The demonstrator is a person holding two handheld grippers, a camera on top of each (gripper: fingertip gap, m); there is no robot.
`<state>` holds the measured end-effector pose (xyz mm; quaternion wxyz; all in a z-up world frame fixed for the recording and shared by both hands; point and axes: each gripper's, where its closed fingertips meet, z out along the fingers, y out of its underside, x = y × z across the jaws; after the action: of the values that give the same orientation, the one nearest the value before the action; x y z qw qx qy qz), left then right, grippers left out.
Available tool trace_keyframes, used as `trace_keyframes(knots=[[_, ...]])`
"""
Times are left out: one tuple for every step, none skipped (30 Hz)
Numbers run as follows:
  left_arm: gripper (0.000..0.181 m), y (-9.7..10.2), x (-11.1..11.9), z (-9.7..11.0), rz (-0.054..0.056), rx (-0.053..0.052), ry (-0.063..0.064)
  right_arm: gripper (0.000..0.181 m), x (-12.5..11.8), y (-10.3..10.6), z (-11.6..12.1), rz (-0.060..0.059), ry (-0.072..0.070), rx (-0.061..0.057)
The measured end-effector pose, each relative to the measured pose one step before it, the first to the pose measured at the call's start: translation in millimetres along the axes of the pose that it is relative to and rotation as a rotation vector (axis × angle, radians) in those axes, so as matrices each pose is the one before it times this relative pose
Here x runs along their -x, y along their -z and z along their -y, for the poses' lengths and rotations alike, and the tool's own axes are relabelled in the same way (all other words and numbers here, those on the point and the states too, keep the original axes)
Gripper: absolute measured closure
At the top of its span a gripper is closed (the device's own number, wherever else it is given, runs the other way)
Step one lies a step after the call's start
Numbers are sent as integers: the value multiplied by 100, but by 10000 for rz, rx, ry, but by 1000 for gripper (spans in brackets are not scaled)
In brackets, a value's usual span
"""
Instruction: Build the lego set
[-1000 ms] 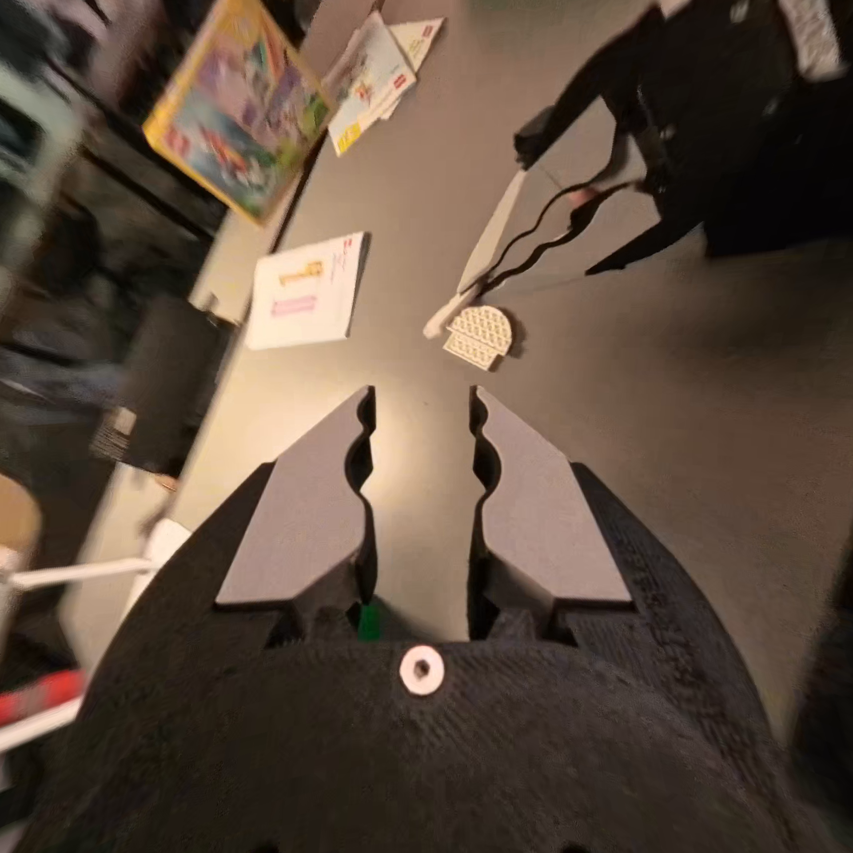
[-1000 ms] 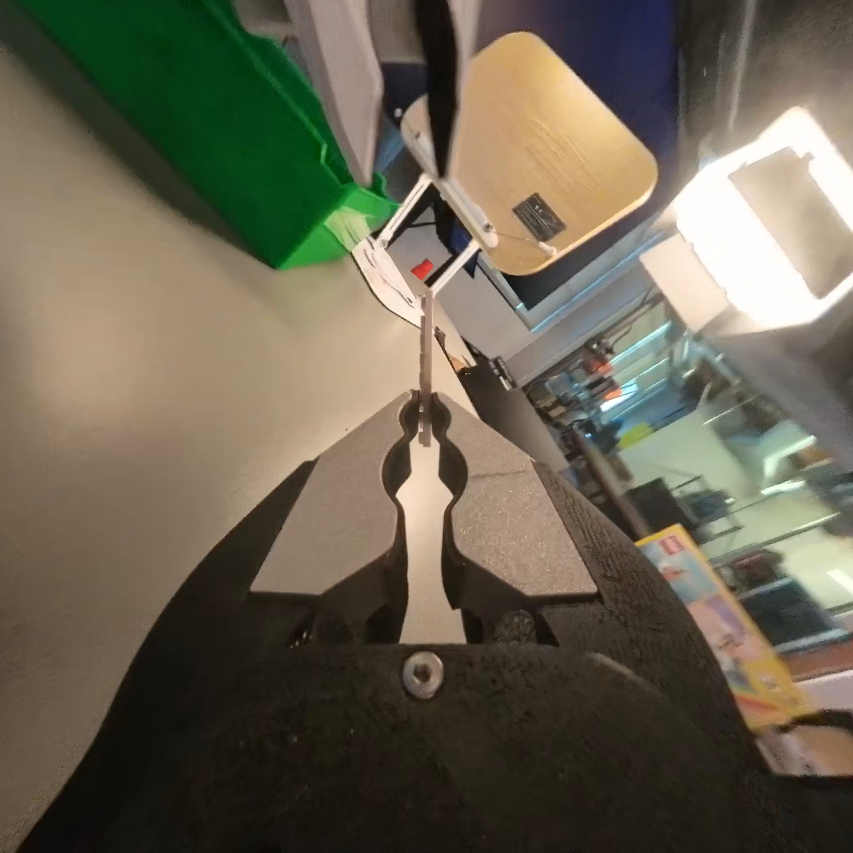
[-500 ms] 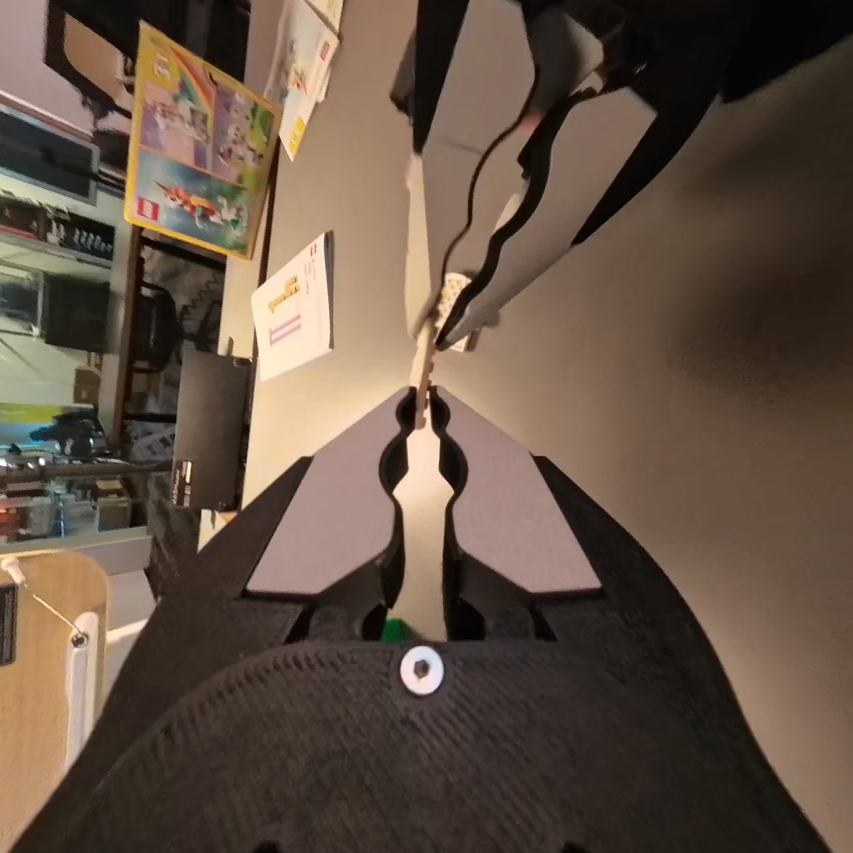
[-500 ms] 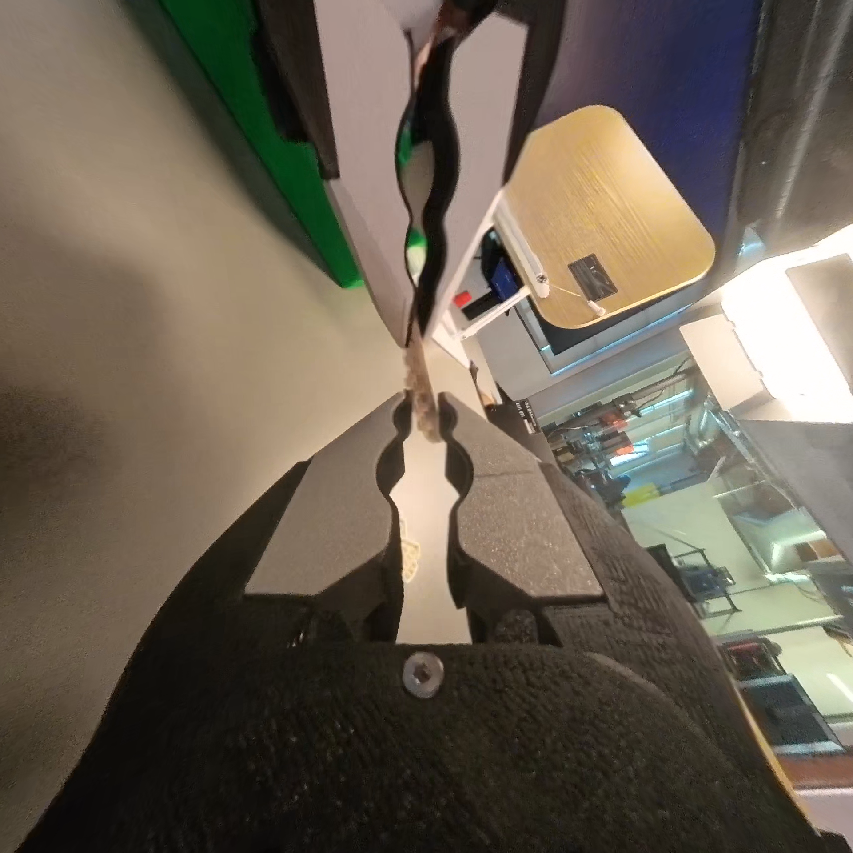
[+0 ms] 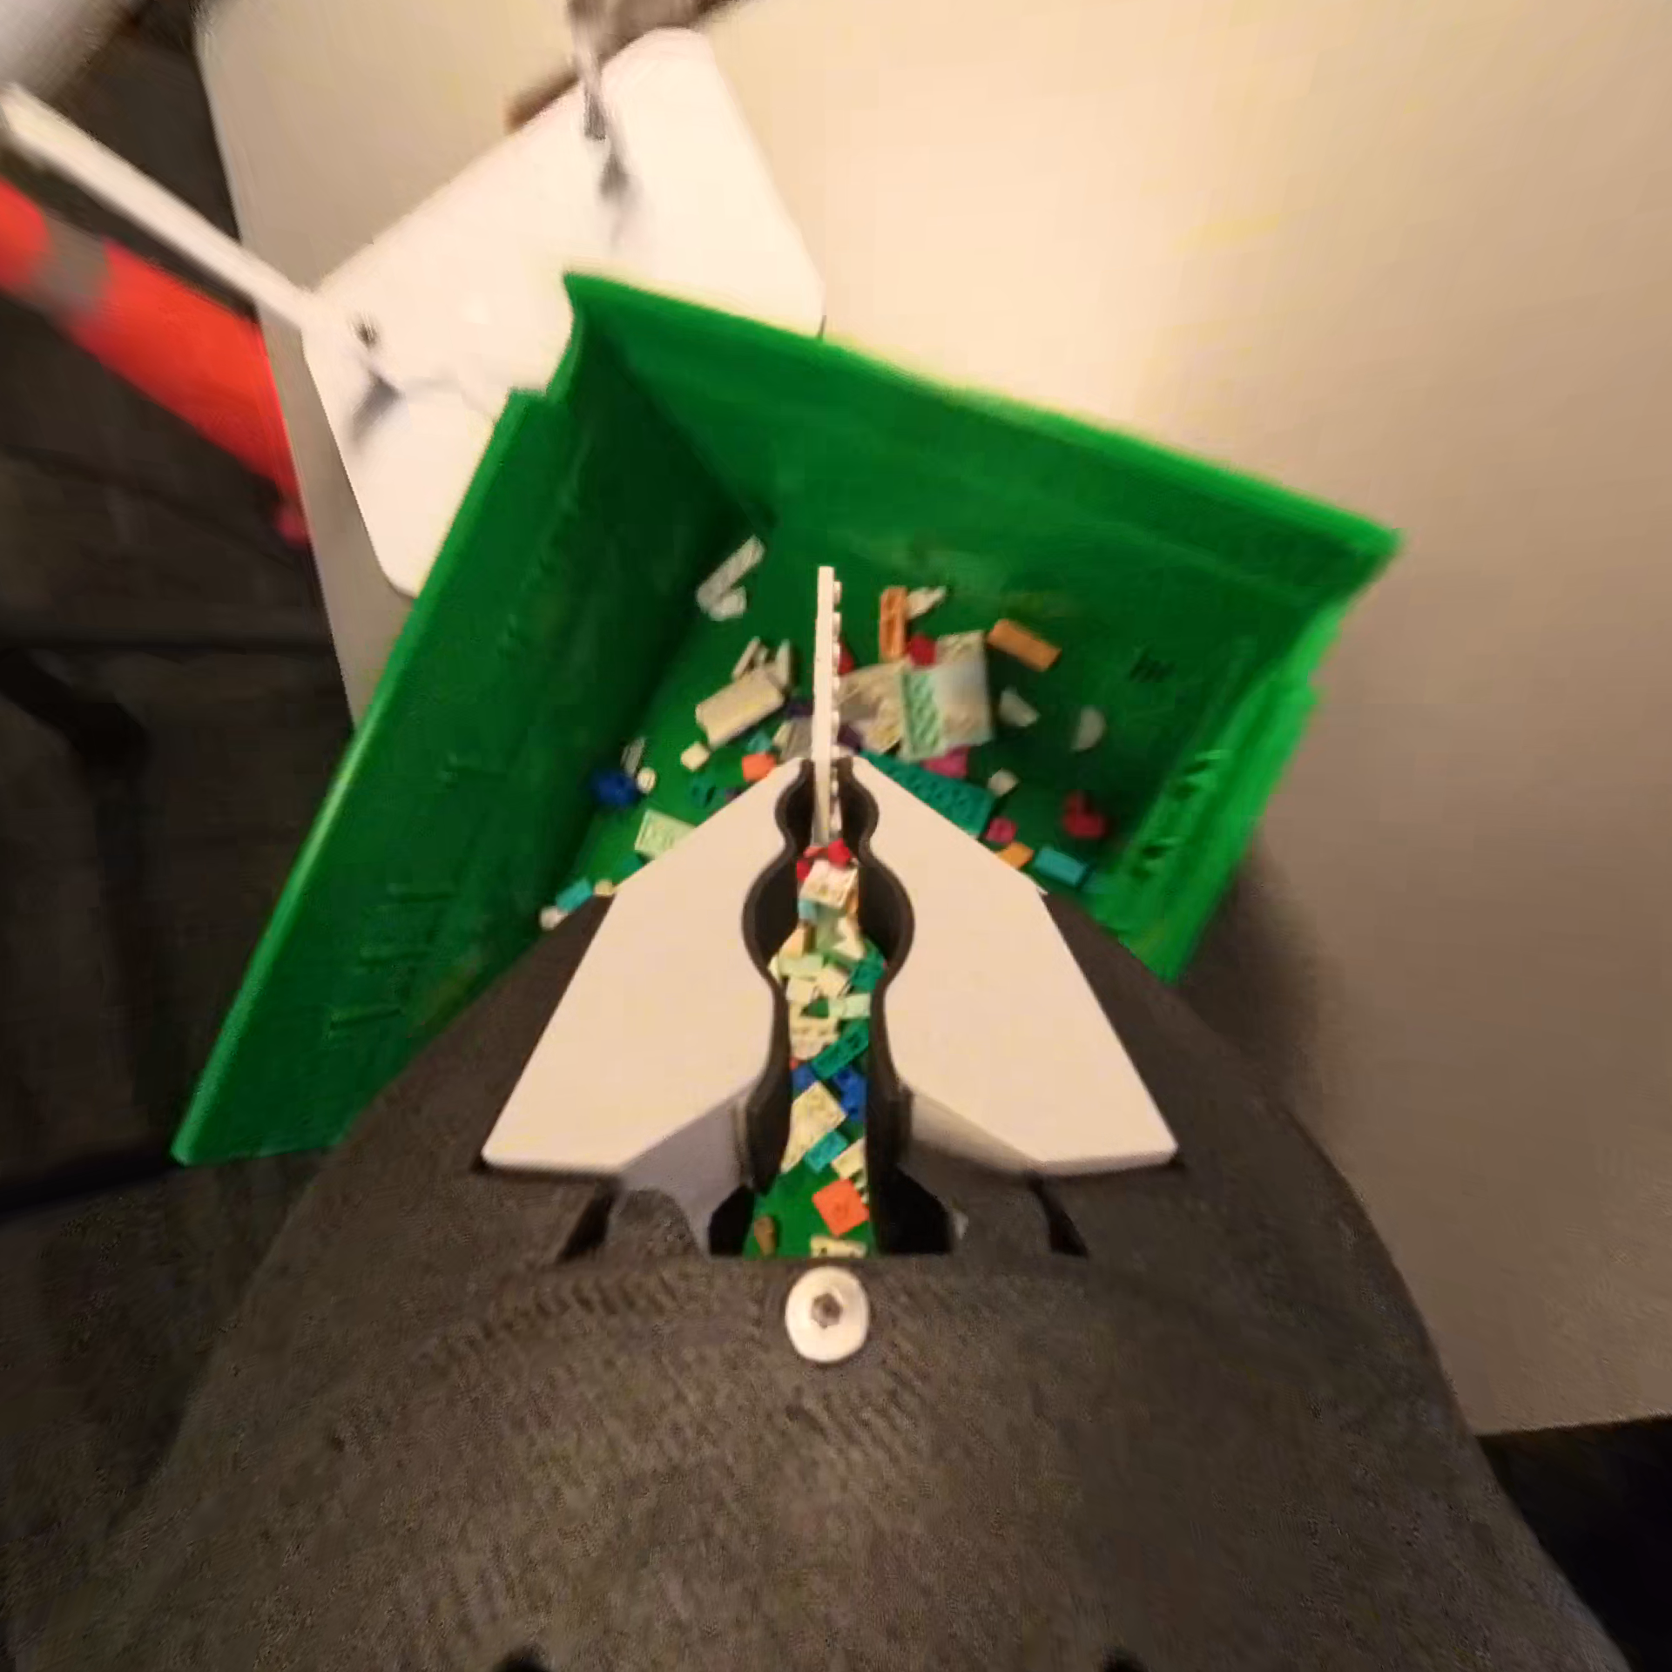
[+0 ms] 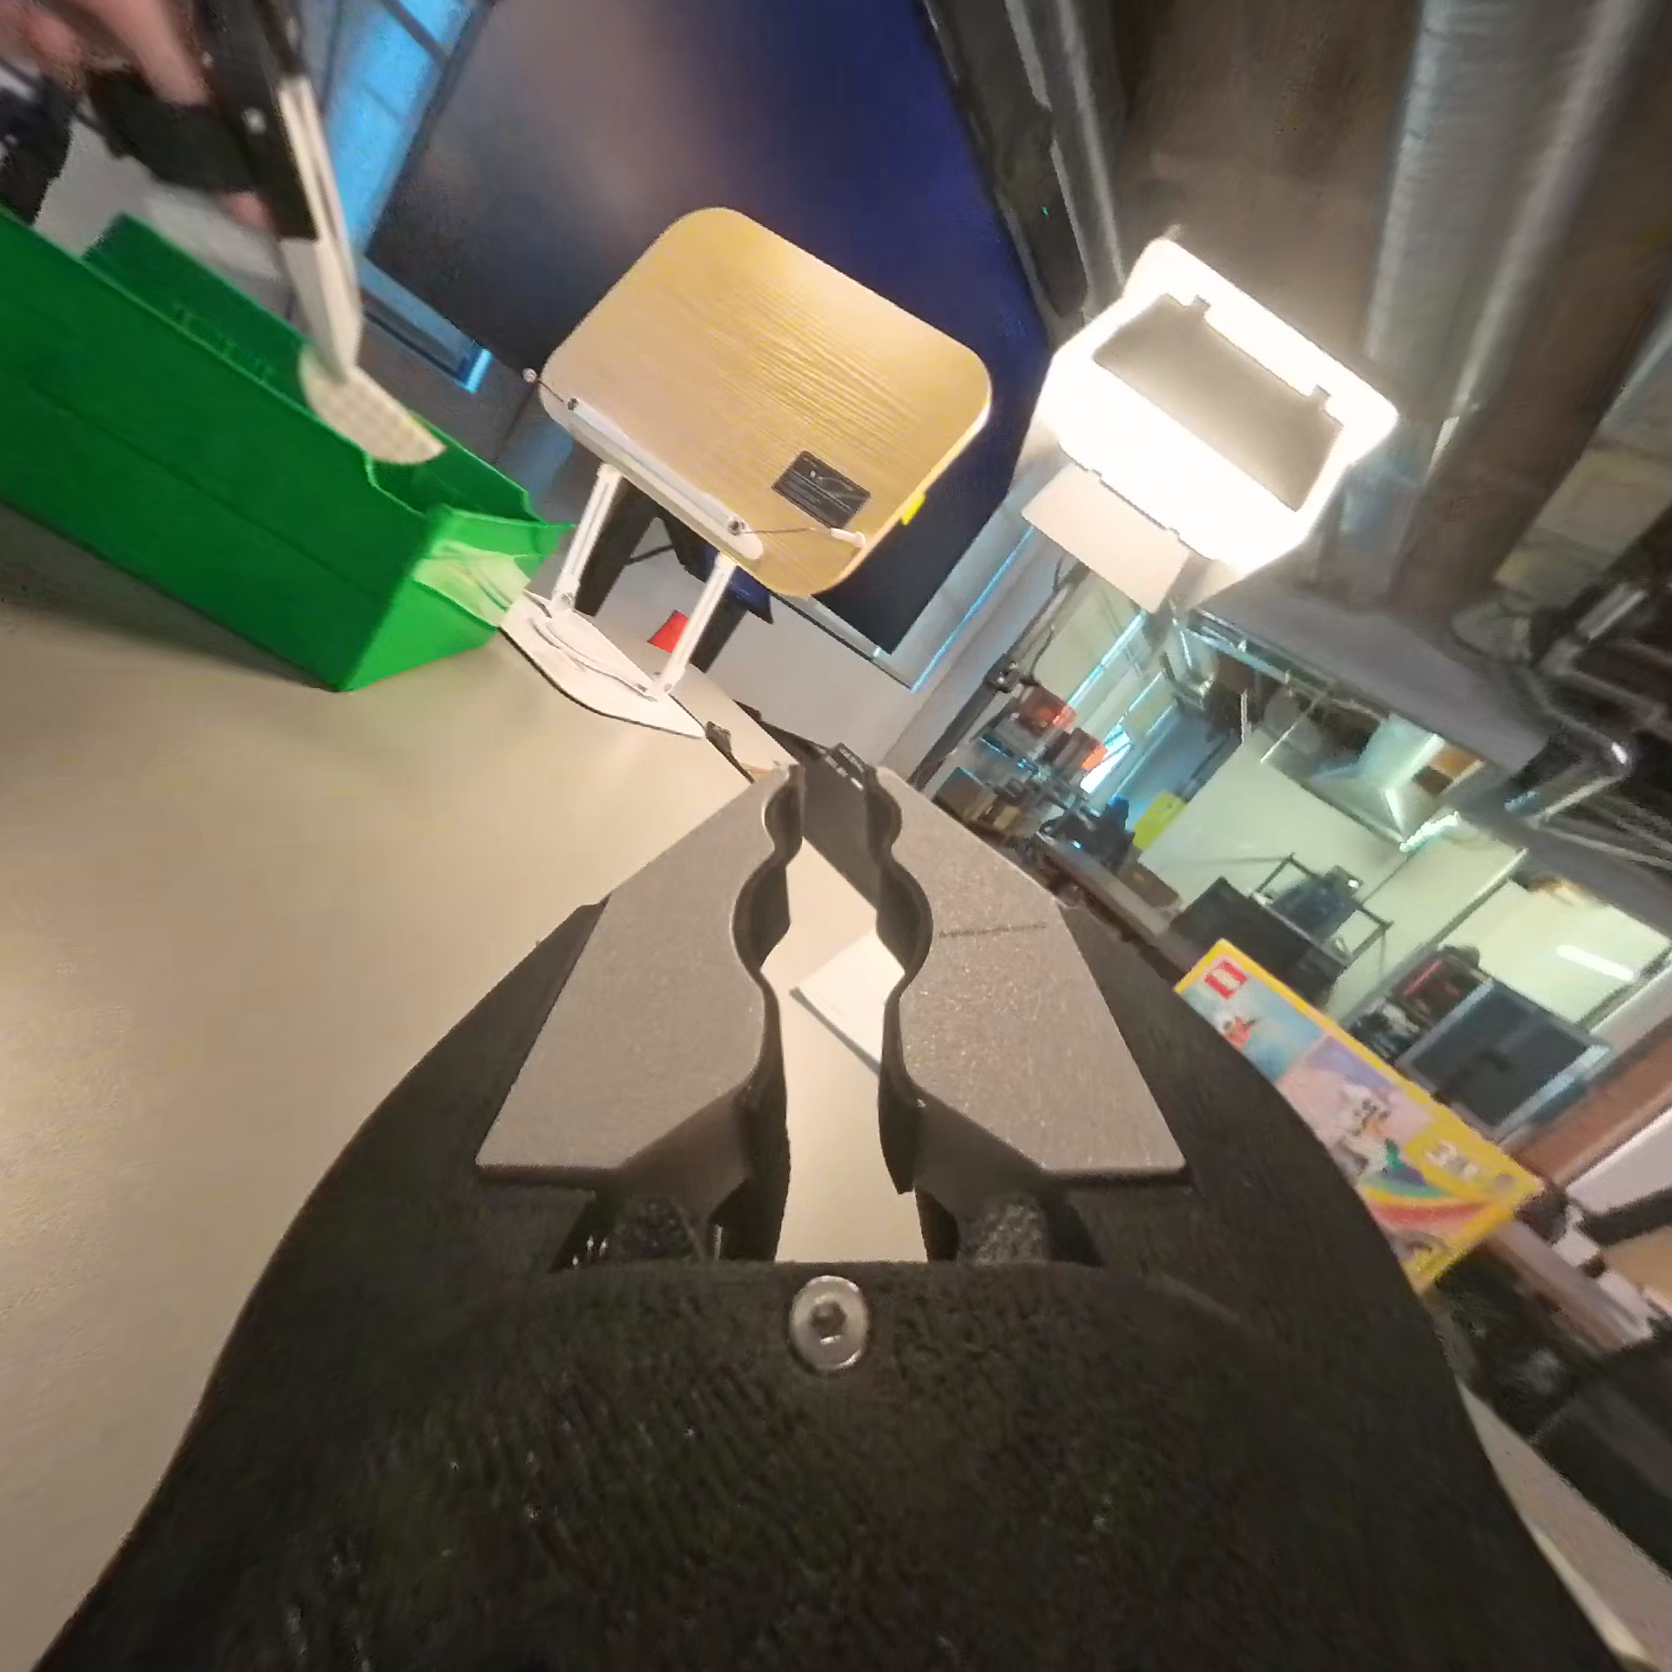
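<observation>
My left gripper [image 5: 825, 769] is shut on a thin cream lego plate [image 5: 825, 669], seen edge-on and sticking out past the fingertips. It hangs above the green bin [image 5: 995, 470], which holds several loose coloured lego pieces [image 5: 923, 697]. In the right wrist view the left gripper's fingers [image 6: 312, 262] hold the rounded cream plate [image 6: 362, 412] over the green bin [image 6: 181, 507] at the upper left. My right gripper [image 6: 828, 778] is empty, its jaws slightly apart, low over the beige table [image 6: 271, 905].
A wooden tilted stand on white legs [image 6: 760, 398] stands right of the bin; its white base [image 5: 543, 271] touches the bin's corner. A white booklet [image 6: 841, 986] lies ahead of the right gripper. A yellow lego box [image 6: 1357, 1113] sits at the right. A bright lamp [image 6: 1203, 434] stands behind.
The left gripper closed on the plate that the right gripper held, then swung with it over the green bin. The right gripper let go and pulled back.
</observation>
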<state>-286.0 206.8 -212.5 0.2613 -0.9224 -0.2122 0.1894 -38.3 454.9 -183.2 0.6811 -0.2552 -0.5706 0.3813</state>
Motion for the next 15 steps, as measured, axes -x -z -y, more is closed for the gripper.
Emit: trace_keyframes(knots=[[177,-958,854,-902,-118,505,285,170,-301,28,-223,-72,-197,43],[177,-884,675,-726,-123,407,259,170,-248,37,-172,-47,-201,18],[168,-782,536,-565,-99,321,236,170,-233,17,-178,-38,-195,42],[159,-650,372,-429,-112,250,230,169,-183,16,-132,-17,-169,34],[150,-461,261,-275,-93,161,207,169,-94,-14,-105,27,-165,20],[140,-196,76,28,-98,-28,160,168,-18,-37,-146,59,-159,59],[133,234,-203,460,-95,-344,90,166,-42,-46,-188,21,-88,102],[129,714,-404,821,18,-615,-56,166,-62,-42,-171,-4,-7,89],[128,1071,-610,1136,144,-790,-255,164,16,-48,-160,59,7,81],[129,1281,-961,1346,115,-856,-406,162,123,-99,-281,160,-50,164],[129,1312,-1387,1449,-17,-825,-482,158,207,-172,-432,252,-161,284],[130,1190,-1713,1496,-158,-754,-545,153,317,-216,-564,343,-288,362],[130,966,-1961,1431,-281,-657,-605,150,423,-244,-644,410,-428,361],[133,681,-2062,1279,-351,-523,-611,147,544,-286,-640,488,-570,311],[137,374,-2135,1135,-413,-428,-586,143,600,-322,-658,506,-617,303]])
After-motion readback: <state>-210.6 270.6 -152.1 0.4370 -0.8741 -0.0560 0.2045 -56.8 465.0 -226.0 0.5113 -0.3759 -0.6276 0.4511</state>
